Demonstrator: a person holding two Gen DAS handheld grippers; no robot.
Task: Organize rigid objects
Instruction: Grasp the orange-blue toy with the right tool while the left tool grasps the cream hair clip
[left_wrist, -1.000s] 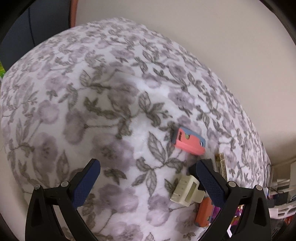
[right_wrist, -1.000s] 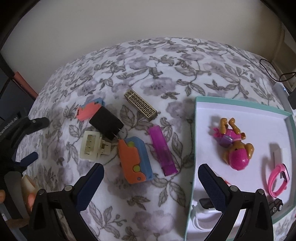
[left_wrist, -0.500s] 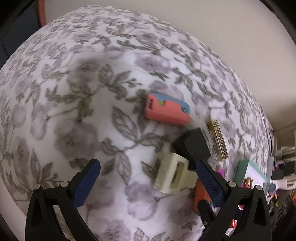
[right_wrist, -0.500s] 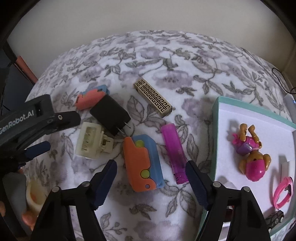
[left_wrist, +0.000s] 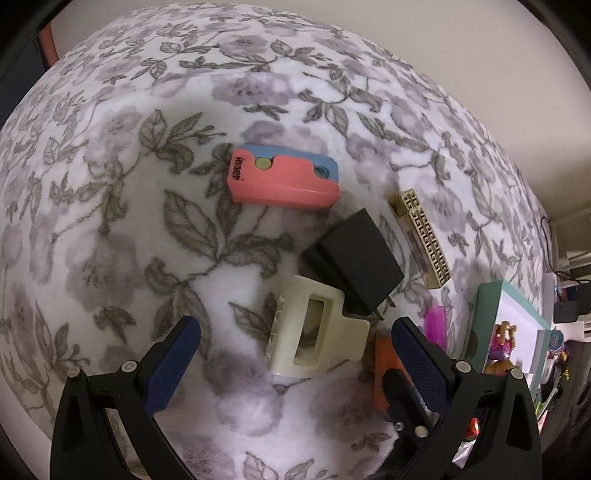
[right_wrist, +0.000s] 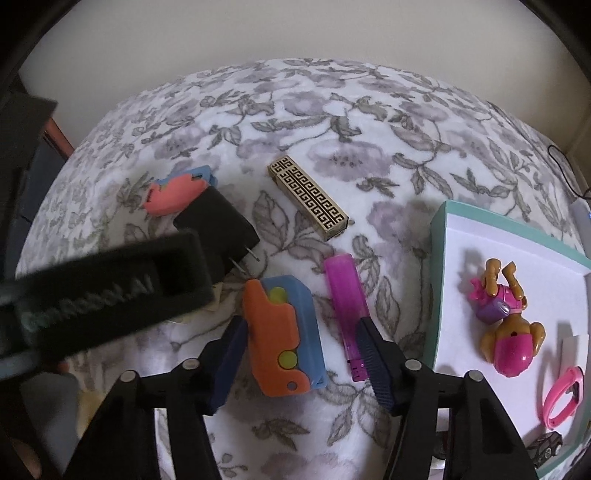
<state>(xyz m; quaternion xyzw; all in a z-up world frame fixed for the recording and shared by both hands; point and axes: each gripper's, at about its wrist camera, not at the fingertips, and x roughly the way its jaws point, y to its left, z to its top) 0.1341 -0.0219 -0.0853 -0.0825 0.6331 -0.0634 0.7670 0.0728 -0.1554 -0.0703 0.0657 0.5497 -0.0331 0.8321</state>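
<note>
On the floral blanket (right_wrist: 332, 110) lies an orange and blue toy (right_wrist: 284, 339) between the fingers of my right gripper (right_wrist: 301, 343). Its jaws are closing. The left pad is at the toy's edge and a gap remains on the right side. My left gripper (left_wrist: 295, 336) hangs open and wide over a cream connector (left_wrist: 314, 332). Its black body (right_wrist: 110, 280) hides that connector in the right wrist view. Close by lie a black plug adapter (left_wrist: 354, 258), a pink and blue toy (left_wrist: 282, 179), a gold patterned box (right_wrist: 308, 197) and a purple bar (right_wrist: 345, 295).
A teal-rimmed white tray (right_wrist: 439, 258) stands at the right, holding a pink puppy figure (right_wrist: 509, 332), a pink band (right_wrist: 561, 391) and a small toy car (right_wrist: 546, 446). A wall runs behind the blanket, and cables and clutter lie beyond the tray.
My left gripper has moved right and down until the cream connector lies between its fingers. The right gripper's jaws have narrowed around the orange and blue toy.
</note>
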